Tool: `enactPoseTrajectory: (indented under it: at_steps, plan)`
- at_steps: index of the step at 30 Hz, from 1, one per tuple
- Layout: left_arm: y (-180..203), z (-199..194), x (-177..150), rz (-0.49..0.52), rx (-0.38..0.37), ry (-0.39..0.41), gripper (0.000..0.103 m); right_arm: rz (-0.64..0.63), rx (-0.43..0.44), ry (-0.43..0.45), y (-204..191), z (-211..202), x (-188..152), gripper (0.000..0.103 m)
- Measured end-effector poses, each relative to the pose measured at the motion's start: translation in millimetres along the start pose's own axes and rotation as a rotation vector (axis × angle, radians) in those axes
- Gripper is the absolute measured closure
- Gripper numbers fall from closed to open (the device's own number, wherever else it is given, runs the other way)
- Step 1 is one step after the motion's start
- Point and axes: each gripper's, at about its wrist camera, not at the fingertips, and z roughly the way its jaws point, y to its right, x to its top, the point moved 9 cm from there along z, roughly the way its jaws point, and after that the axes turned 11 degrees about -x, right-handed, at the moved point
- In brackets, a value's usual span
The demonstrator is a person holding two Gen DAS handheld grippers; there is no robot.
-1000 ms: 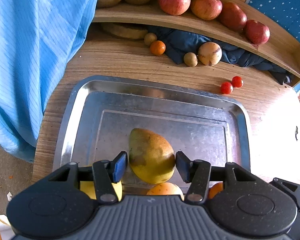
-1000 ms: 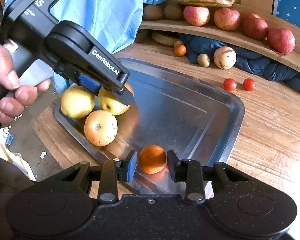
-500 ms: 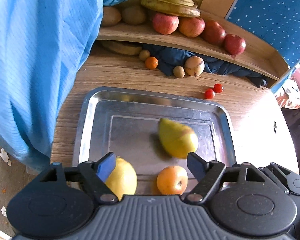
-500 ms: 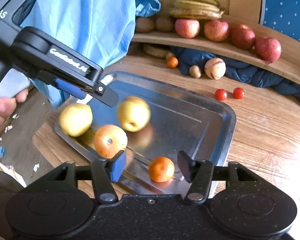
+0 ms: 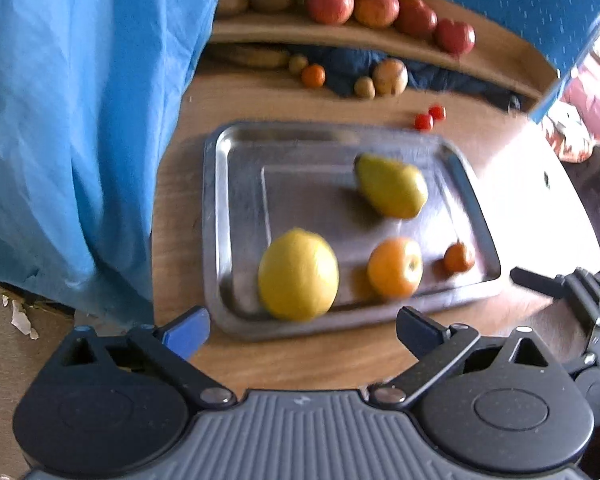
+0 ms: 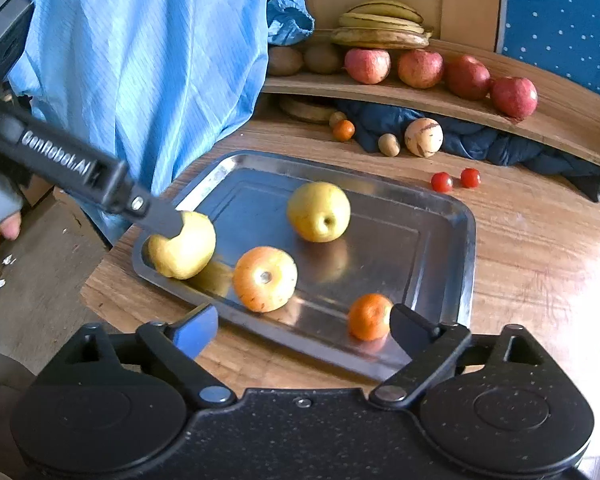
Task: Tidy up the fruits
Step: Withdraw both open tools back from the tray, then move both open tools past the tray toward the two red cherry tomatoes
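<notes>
Tray (image 6: 440, 216): steel, on wooden table (image 6: 540, 260).
Left gripper (image 5: 302, 330): jaws opening wide, nothing between.
Right gripper (image 6: 304, 326): jaws opening, tangerine (image 6: 368, 316) just beside right finger, unpinched.
Lemon (image 6: 184, 246): tray's near-left corner.
Pear (image 6: 318, 212): mid-tray.
Orange apple (image 6: 265, 279): between lemon and tangerine.

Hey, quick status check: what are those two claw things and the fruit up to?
Left gripper and right gripper opening, nothing between them. Four fruits lying on tray. Path clear.
</notes>
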Motion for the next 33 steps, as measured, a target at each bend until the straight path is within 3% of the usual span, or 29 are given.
enactPoseTrajectory:
  at_steps: [5,11,20,33]
  plan:
    - [-7.3,8.6,-20.6,0.021,0.026,-0.078,0.001,0.015,-0.047,-0.025,-5.8,-4.0,-11.8,0.003]
    - [-17.5,8.7,-26.0,0.007,0.051,-0.100,0.001,0.027,-0.146,-0.075,1.6,-1.5,-23.1,0.001]
    - [-22.1,5.4,-16.0,0.012,0.064,-0.065,0.001,0.071,-0.248,-0.098,20.0,-0.2,-26.9,0.001]
    - [-15.1,13.4,15.3,0.018,0.112,-0.028,0.001,0.108,-0.263,-0.056,43.3,2.1,-11.6,0.001]
